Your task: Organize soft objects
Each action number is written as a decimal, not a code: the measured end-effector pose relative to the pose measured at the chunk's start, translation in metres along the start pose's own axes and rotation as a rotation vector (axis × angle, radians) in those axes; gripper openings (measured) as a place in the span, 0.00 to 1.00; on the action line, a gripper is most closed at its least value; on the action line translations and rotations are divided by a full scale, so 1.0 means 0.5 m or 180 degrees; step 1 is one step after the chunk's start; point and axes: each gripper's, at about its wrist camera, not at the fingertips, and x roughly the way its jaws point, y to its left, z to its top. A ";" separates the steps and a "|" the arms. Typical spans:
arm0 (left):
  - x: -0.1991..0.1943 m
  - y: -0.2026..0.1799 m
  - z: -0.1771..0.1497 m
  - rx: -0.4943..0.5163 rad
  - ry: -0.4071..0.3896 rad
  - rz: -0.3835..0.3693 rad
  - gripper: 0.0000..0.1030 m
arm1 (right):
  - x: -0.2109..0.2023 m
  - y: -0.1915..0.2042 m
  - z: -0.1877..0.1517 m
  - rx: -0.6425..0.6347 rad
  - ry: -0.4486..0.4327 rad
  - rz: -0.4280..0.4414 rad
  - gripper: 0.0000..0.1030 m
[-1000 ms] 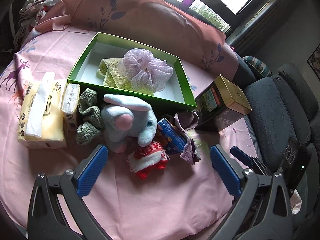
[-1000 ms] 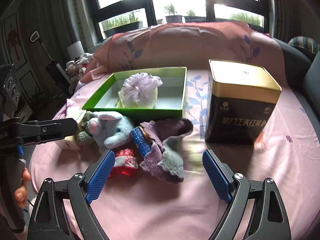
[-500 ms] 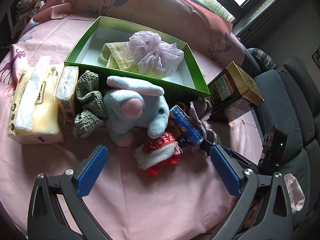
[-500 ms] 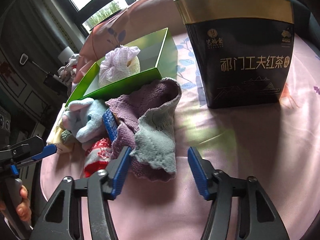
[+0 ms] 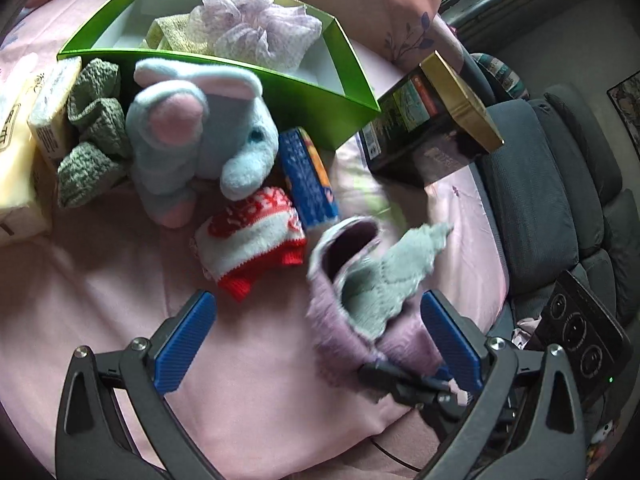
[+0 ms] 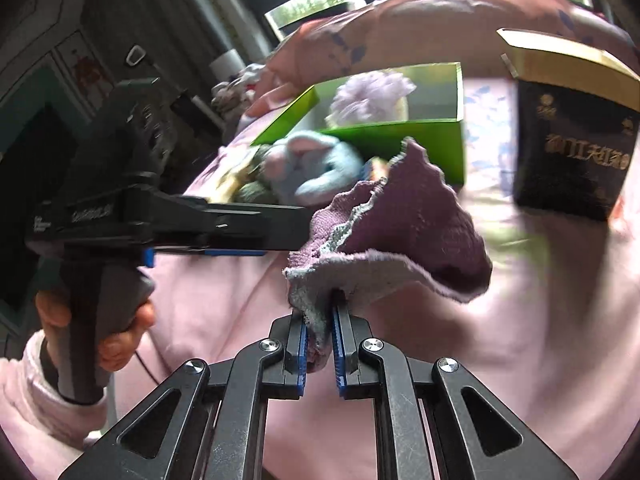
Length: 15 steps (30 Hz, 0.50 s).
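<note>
My right gripper (image 6: 319, 336) is shut on a purple and grey cloth (image 6: 404, 232) and holds it lifted over the pink sheet; the cloth also shows in the left wrist view (image 5: 372, 292). My left gripper (image 5: 316, 336) is open and empty, its jaws wide apart just in front of the cloth. A blue plush elephant (image 5: 192, 136), a red and white sock (image 5: 252, 240) and green knitted cloth (image 5: 92, 128) lie in front of the green box (image 5: 320, 108). The box holds a lilac mesh puff (image 5: 256, 28) and a yellow towel (image 5: 166, 34).
A blue carton (image 5: 308, 176) leans by the elephant. A black and gold tea tin (image 5: 432, 128) stands right of the box. Tissue packs (image 5: 36, 112) lie at the left. A dark sofa (image 5: 560, 184) borders the bed on the right.
My right gripper has shut on the purple and grey cloth and pulled it up and away from the pile. My left gripper has moved closer to the pile and stayed open.
</note>
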 end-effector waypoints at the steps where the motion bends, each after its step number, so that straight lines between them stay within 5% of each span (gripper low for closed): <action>1: 0.006 -0.001 -0.011 0.0022 0.0054 0.0018 0.99 | 0.010 0.016 -0.016 -0.0050 0.0069 0.0060 0.12; 6: 0.010 0.013 -0.055 0.0078 0.0172 0.0189 0.98 | 0.045 0.036 -0.058 -0.0111 0.0435 -0.0062 0.15; 7: 0.006 0.018 -0.059 0.0080 0.0154 0.0193 0.97 | 0.042 0.030 -0.064 -0.0075 0.0459 -0.0149 0.18; 8: 0.003 0.021 -0.064 0.0082 0.0140 0.0193 0.95 | 0.037 0.022 -0.069 -0.0019 0.0461 -0.0216 0.33; 9: 0.001 0.025 -0.067 0.0083 0.0143 0.0191 0.89 | 0.031 0.013 -0.072 0.0055 0.0448 -0.0267 0.54; 10: -0.001 0.027 -0.069 0.0078 0.0141 0.0191 0.87 | 0.024 0.004 -0.074 0.0127 0.0408 -0.0289 0.61; 15: -0.003 0.040 -0.074 -0.0045 0.0110 0.0176 0.46 | 0.029 0.001 -0.070 0.0218 0.0316 -0.0197 0.66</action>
